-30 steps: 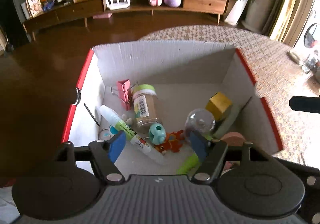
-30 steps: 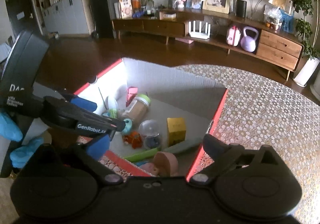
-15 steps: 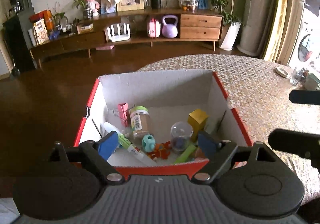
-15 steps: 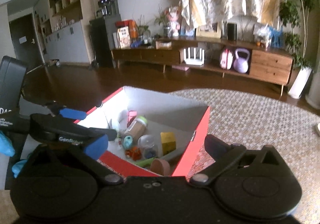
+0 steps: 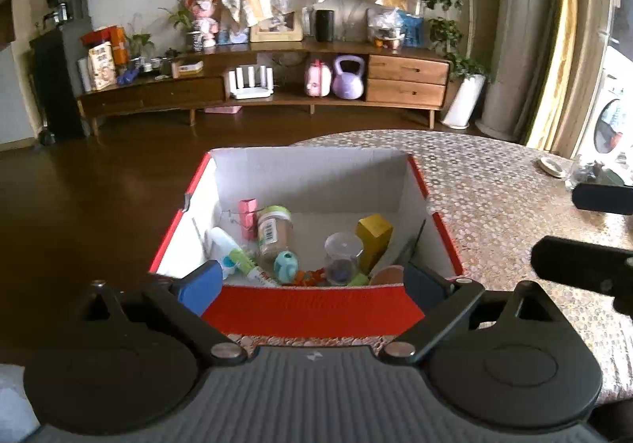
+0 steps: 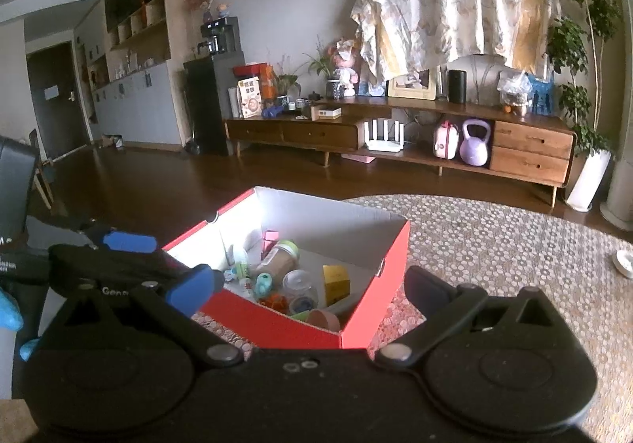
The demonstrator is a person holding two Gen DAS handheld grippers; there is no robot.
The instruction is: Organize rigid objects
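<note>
While both tongs hang wide apart and hold nothing, the red box [image 5: 312,308] sits at the centre of the left wrist view on the patterned table [image 5: 494,185]. Left tongs [image 5: 312,280] frame its near wall at the lower middle. Inside lie a brown jar [image 5: 273,233], yellow block [image 5: 374,235], clear dome [image 5: 343,251], pink clip [image 5: 247,214] and white tube [image 5: 231,255], crowded together. Right tongs [image 6: 304,288] sit at the lower middle of their view, the box just beyond.
</note>
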